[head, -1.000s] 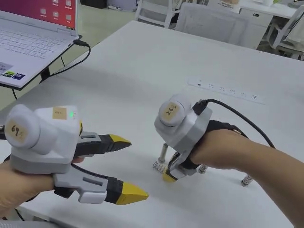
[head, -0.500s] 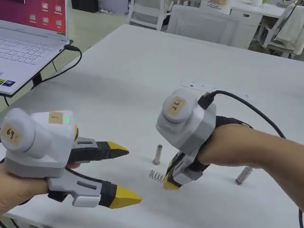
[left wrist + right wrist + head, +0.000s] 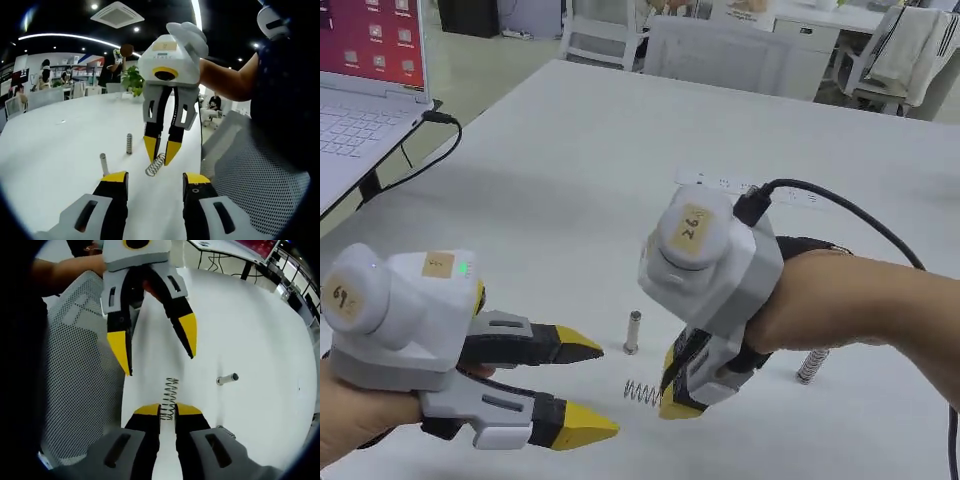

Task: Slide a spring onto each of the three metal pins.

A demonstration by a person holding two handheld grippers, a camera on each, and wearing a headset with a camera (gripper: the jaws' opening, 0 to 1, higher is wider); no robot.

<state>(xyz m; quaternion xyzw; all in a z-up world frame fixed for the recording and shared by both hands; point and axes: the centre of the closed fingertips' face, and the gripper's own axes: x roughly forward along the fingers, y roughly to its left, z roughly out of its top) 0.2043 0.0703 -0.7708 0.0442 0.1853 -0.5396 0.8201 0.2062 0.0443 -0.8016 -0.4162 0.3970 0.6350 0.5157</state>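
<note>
Head view: spring (image 3: 642, 392) level, tip leftward

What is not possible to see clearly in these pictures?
- Third pin: head view, the right gripper and hand cover where it may stand.
- Sprung pin: head view, its top is behind the forearm.
- Laptop: head view, cut by the left edge.
- Power strip markings: head view, too small to read.
</note>
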